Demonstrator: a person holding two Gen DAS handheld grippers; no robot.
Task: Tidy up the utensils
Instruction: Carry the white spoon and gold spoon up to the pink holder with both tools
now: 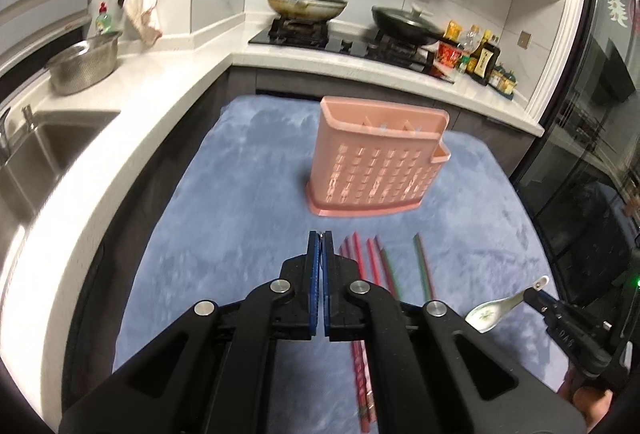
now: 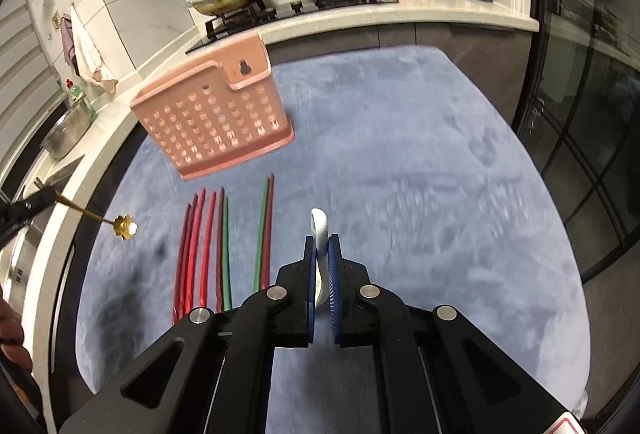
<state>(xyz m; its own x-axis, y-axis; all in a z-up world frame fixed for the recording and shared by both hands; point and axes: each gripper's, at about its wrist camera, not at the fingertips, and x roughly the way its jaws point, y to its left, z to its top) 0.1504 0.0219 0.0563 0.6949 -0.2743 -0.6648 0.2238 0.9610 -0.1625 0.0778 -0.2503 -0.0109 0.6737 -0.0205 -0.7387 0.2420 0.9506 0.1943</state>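
On the blue-covered desk point(image 1: 248, 202), from left to right, the left hand-held gripper point(image 1: 321, 236) pinches a thin gold utensil point(image 2: 124, 227), red and green chopsticks point(image 2: 224, 246) lie flat below the upright pink holder point(image 1: 380, 162), and the right hand-held gripper point(image 2: 321, 240) clamps a white ceramic spoon point(image 1: 496, 312).

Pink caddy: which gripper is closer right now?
Left, slightly, as far as I can judge. Left gripper, holding a gold utensil, sits just short of the pink caddy; right gripper, holding the white spoon, is farther back and rightward.
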